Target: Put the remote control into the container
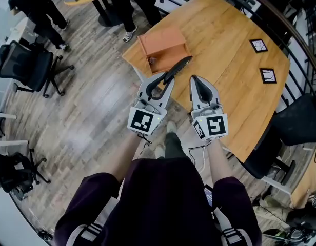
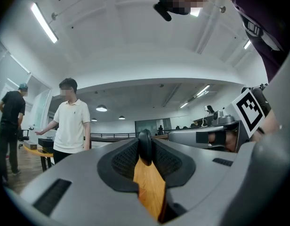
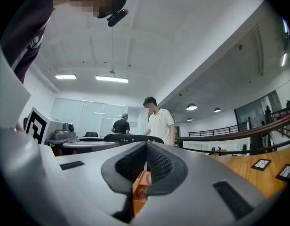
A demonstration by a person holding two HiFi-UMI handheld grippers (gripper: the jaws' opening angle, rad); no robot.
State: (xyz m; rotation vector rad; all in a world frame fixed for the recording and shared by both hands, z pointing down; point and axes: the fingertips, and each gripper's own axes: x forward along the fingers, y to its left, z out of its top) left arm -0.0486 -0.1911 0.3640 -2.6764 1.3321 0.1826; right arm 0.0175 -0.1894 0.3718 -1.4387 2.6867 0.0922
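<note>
Left gripper (image 1: pixel 167 81) has its fingers clamped on the black remote control (image 1: pixel 179 66) — held over the desk (image 1: pixel 224 60) edge, far end just beside the orange container (image 1: pixel 165 42). Right gripper (image 1: pixel 197 80) alongside, fingers pressed together — nothing in them.

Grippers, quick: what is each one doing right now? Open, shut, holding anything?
Left gripper: shut on the remote control.
Right gripper: shut, nothing between its jaws.
</note>
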